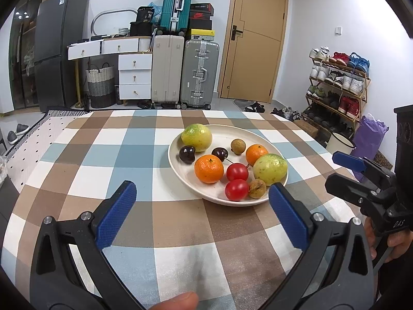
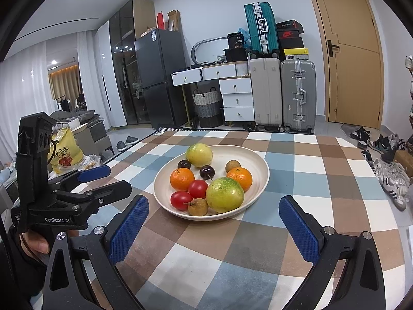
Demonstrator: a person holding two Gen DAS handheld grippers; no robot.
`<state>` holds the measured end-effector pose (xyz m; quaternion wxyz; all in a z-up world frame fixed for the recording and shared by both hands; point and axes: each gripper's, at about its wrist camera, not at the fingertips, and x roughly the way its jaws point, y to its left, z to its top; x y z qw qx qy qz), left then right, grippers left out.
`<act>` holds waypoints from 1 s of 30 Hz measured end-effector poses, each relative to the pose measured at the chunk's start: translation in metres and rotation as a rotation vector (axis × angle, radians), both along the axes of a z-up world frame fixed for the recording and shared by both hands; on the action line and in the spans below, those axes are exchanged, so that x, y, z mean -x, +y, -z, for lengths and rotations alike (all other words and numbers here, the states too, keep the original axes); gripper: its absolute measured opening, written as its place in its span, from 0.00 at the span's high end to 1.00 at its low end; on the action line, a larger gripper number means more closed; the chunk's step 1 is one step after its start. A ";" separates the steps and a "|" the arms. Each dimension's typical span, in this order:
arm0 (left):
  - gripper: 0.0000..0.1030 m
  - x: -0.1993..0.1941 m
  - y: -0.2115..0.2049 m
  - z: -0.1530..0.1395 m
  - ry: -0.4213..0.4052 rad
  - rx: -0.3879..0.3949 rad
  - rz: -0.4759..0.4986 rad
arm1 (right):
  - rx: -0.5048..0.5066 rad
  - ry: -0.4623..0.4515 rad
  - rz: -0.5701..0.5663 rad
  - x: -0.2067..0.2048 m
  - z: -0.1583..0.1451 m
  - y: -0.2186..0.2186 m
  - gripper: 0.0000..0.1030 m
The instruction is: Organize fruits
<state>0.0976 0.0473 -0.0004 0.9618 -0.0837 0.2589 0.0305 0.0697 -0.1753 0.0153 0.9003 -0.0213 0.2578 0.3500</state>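
From my left wrist camera, my left gripper (image 1: 201,201) hangs spread wide over the checked surface (image 1: 103,155), nothing between its blue pads (image 1: 116,214). Just past the tips sits the cream plate (image 1: 178,170), carrying all the fruit: two yellow-green passion fruits (image 1: 197,137), two oranges (image 1: 208,168), two dark cherries (image 1: 187,154), two red tomatoes (image 1: 236,189) touching one another, and two small brown longans (image 1: 257,188). The nearer longan lies at the plate's front rim, just beside my right-hand pad. My right gripper (image 1: 346,159) shows at the right edge, held in my hand (image 1: 387,240), but from here I cannot tell how wide it stands. From my right wrist camera, that right gripper (image 2: 214,219) is wide apart too and holds nothing, its tips framing the near edge of the plate (image 2: 260,178) without touching it. The big passion fruit (image 2: 224,194) sits nearest me, with a longan (image 2: 198,207) and tomato (image 2: 181,200) to its left. My left gripper (image 2: 103,178) shows at the left, apart from the plate.
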 end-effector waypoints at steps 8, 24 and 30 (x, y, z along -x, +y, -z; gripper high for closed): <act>0.01 0.000 -0.001 0.000 -0.007 -0.008 0.005 | 0.000 0.000 0.000 0.000 0.000 0.000 0.00; 0.01 0.001 -0.002 -0.001 -0.007 -0.010 0.005 | 0.000 0.000 0.000 0.000 0.000 0.000 0.00; 0.01 0.001 -0.003 -0.001 -0.007 -0.009 0.005 | 0.000 0.000 0.000 0.000 0.000 0.000 0.00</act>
